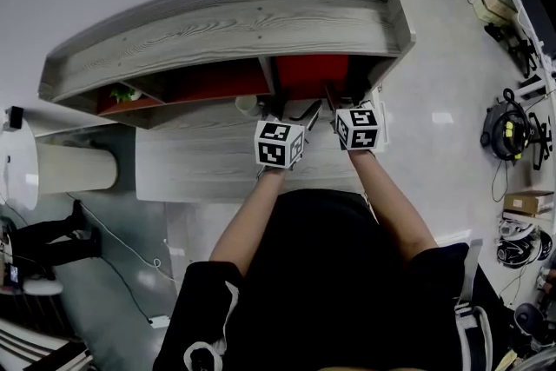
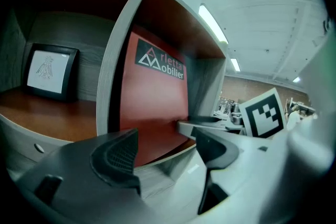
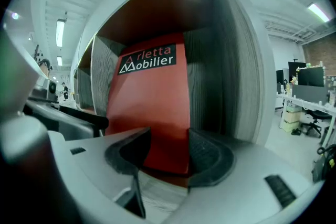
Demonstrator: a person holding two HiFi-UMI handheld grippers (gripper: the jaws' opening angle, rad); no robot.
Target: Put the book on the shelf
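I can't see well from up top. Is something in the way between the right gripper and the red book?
Nothing visible is in the way. The red book stands upright in the end compartment of the shelf, straight ahead of the right gripper. Its jaws stand apart, and only the book shows between them.

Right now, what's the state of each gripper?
Left gripper: open, empty.
Right gripper: open, jaws apart at the red book, not gripping it.
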